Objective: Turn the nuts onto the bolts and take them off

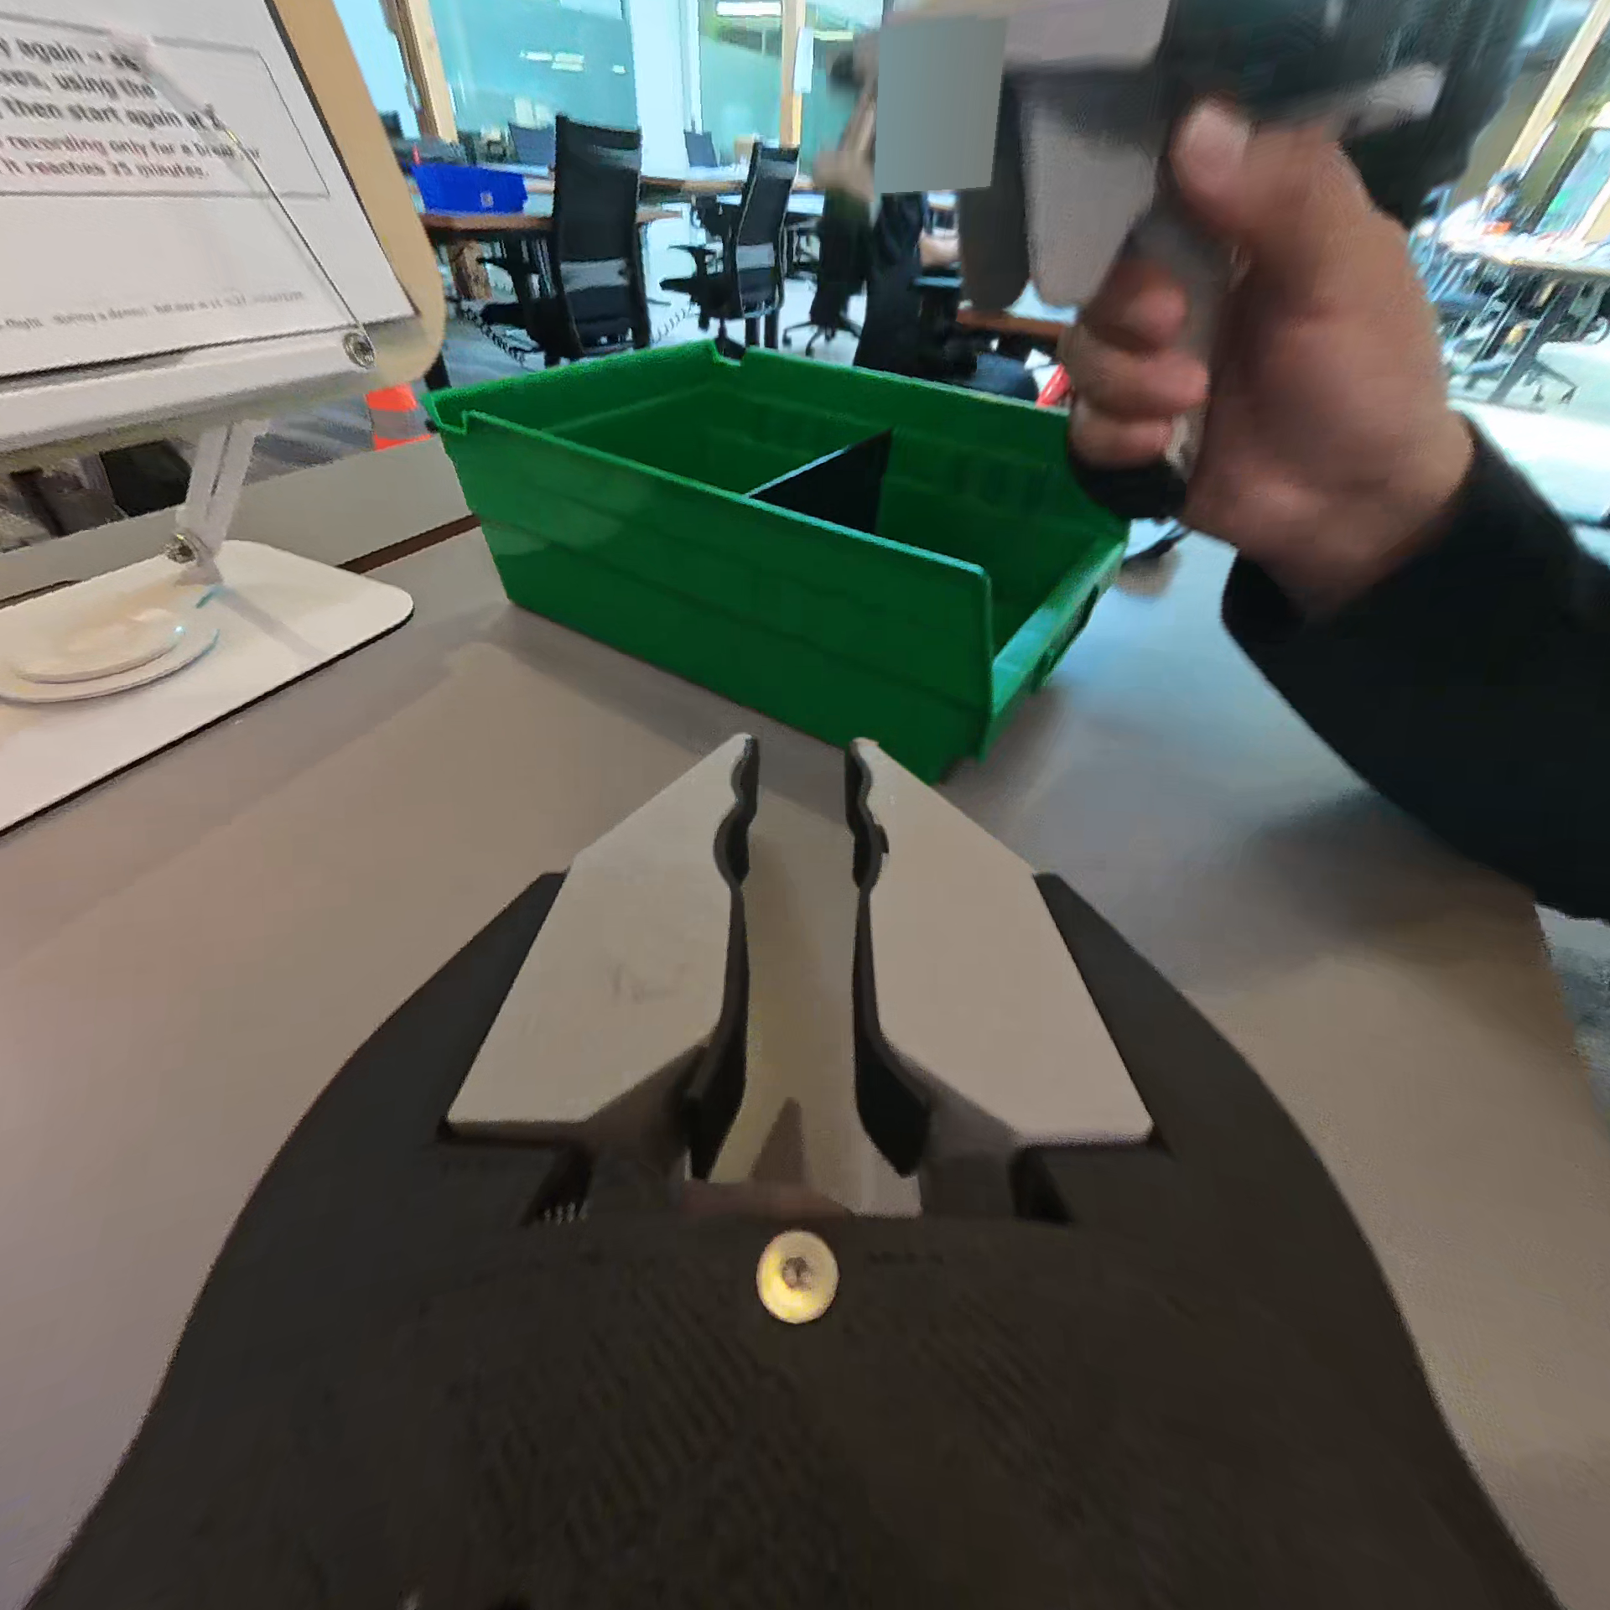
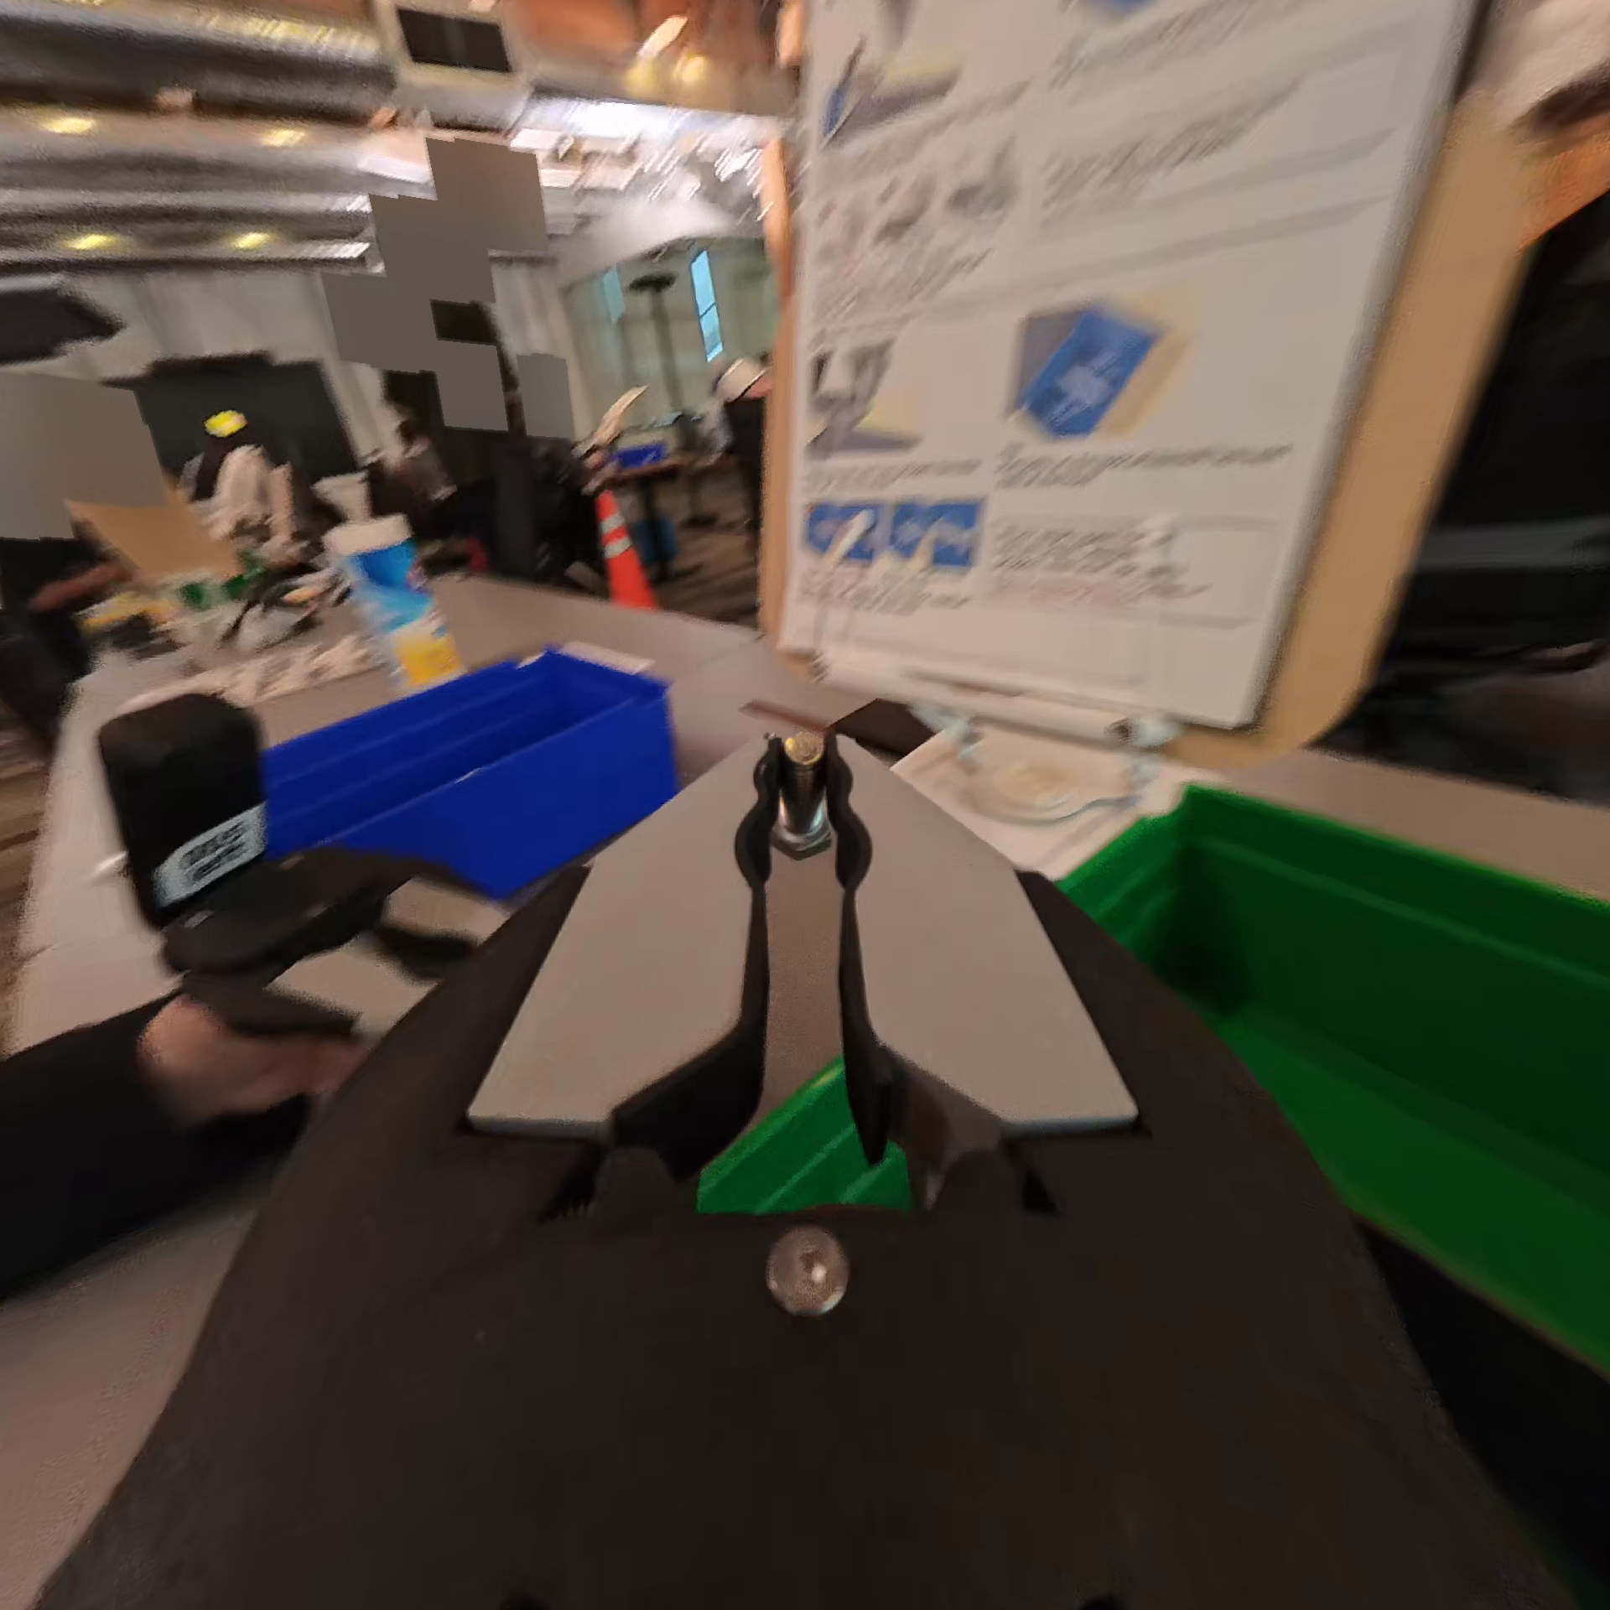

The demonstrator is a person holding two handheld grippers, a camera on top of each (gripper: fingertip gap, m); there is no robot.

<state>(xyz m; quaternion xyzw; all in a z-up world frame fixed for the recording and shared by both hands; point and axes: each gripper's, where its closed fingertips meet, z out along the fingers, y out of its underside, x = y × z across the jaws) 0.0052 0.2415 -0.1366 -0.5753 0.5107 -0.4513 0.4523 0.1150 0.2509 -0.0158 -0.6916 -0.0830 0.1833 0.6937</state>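
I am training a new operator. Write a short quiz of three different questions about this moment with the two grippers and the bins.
1. True or false: the left gripper holds a bolt.
2. What does the right gripper clamp? A) bolt B) orange cone C) black divider
3. Fill in: the black divider stands inside the ____ bin.

Key:
1. False; its jaws stand apart with nothing between them.
2. A; the bolt, which carries a nut.
3. Green.

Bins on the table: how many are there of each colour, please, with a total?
Green bin: 1
Blue bin: 1
Total: 2
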